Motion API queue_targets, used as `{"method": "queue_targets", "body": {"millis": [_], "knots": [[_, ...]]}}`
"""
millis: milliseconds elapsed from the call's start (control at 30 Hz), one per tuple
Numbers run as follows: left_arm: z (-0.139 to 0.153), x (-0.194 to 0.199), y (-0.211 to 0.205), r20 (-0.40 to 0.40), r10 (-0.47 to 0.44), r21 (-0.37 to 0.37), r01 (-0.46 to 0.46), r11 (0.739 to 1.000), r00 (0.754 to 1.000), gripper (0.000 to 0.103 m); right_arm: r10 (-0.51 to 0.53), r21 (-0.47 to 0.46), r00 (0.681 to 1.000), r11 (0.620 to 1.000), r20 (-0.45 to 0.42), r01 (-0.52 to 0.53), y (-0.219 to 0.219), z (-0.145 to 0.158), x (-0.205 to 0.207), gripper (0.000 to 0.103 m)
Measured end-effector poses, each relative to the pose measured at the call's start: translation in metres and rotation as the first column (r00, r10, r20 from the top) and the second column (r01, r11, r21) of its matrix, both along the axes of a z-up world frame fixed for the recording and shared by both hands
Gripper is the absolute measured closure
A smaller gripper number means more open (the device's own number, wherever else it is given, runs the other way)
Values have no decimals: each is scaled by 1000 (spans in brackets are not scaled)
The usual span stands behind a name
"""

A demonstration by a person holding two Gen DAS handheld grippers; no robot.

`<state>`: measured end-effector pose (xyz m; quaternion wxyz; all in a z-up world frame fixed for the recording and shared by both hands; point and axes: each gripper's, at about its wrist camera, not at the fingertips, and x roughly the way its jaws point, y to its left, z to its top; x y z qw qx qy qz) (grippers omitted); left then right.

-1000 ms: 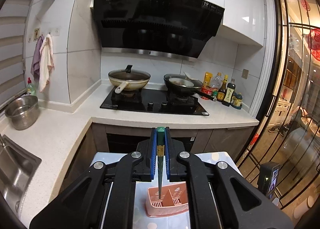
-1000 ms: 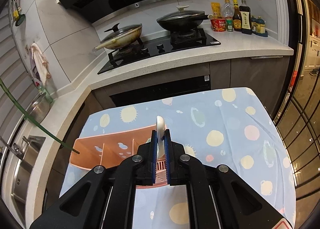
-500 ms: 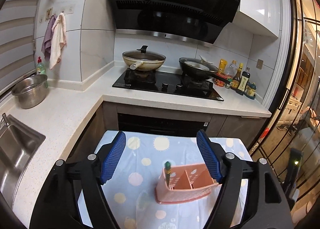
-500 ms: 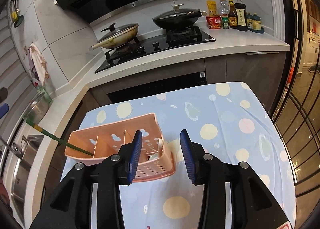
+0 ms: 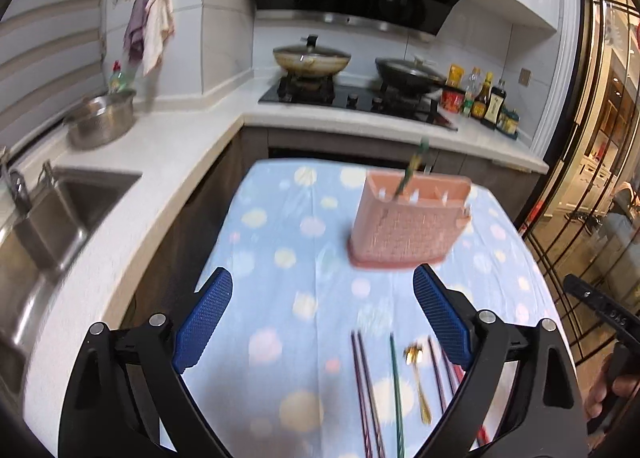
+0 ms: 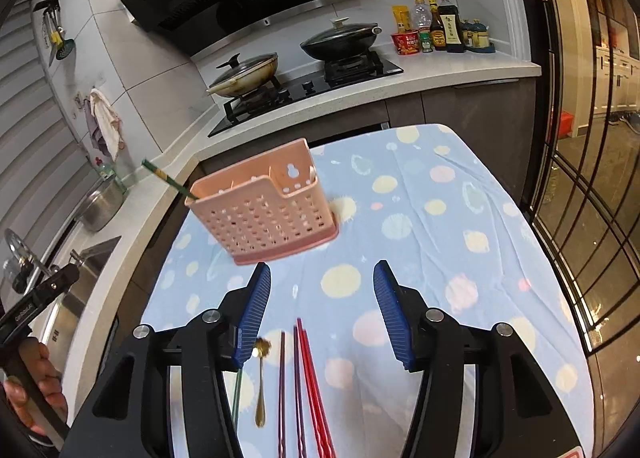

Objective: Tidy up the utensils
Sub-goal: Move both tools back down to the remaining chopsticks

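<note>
My left gripper [image 5: 322,318]: jaws spread wide, having just been opening, nothing between the blue pads [image 5: 204,320]. It hangs above the spotted blue tablecloth [image 5: 280,226].

My right gripper [image 6: 322,308]: jaws partly apart, likewise just opening, nothing pinched; only cloth shows in the gap.

Pink utensil holder [image 6: 262,210]: upright on the cloth, toward the far side of the table, beyond both sets of fingertips and touching neither. Perforated front wall, dividers inside.

Green chopstick [image 6: 168,179]: one, standing tilted in the holder's left end compartment, its top leaning out over the rim.

Utensils lying flat on the near cloth, side by side and pointing away from me: a green chopstick [image 5: 396,386], a gold spoon [image 6: 261,382], dark purple chopsticks [image 5: 362,386] and red chopsticks [image 6: 314,390].

Background: stove with two lidded pans [image 6: 244,72], sauce bottles [image 6: 444,30], steel pot [image 5: 102,118] beside the sink [image 5: 52,218].
</note>
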<state>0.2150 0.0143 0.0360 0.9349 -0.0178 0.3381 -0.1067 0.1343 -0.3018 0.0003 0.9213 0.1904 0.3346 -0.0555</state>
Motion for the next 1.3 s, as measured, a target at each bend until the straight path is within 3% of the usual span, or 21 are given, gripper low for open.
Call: {"method": "queue_targets", "body": {"millis": [233,467,900,1300], "knots": [[-61,-64,11,-121,-2,40,6,999,993,15,-4,12,994,1000,-111,5,22,-47,-74,50],[-113,-106,6,-226,-33,69,50,996,974,16,6,-2,974,1000,-224,-6,40,-96,-115,50],[-150,-122,-14,-276,-58,118,94,989,959,17,51,-33,955,997,-291,-63,67,-131,-128,50],[-177,-113,-20,-321,-64,130,111,985,945,24,31,-65,951,996,-306,-53,65,-146,-125,62]]}}
